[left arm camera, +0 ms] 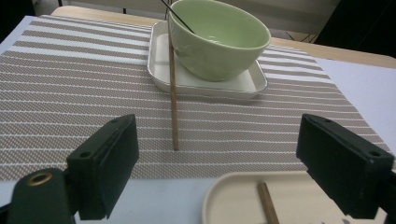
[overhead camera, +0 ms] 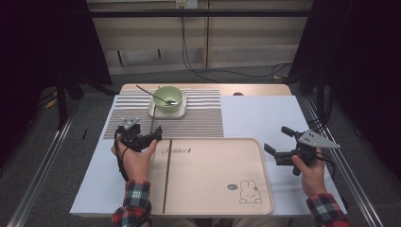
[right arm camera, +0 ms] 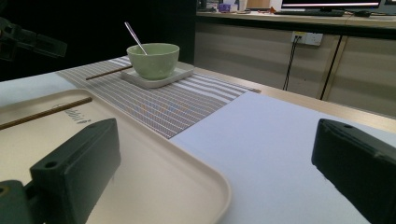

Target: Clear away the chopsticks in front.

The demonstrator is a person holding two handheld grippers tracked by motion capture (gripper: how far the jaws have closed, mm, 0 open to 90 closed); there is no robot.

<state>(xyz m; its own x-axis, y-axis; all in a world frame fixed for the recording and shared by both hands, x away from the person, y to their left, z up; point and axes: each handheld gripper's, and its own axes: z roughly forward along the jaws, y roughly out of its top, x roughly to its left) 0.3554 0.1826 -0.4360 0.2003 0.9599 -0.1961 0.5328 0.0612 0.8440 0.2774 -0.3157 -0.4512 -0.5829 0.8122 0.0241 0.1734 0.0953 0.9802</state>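
A: How do the left tongs (overhead camera: 150, 135) stand?

B: Spread wide, with nothing between the pads. A thin brown wooden chopstick (left arm camera: 173, 93) lies just ahead of the jaws on the brown-and-white striped placemat (left arm camera: 70, 84), its far end leaning on the white square plate (left arm camera: 205, 86). A pale green ceramic bowl (left arm camera: 219, 39) with a metal spoon (overhead camera: 161, 98) in it sits on that plate.

A: And the second chopstick (overhead camera: 167, 175)?

B: Flat on the beige plastic tray with a rabbit drawing (overhead camera: 213, 189), below and to the right of the left tongs.

A: The right tongs (overhead camera: 276, 144)?

B: Also spread and empty, hovering over the white sheet (right arm camera: 280, 154) just beside the tray's right rim, well apart from both chopsticks.
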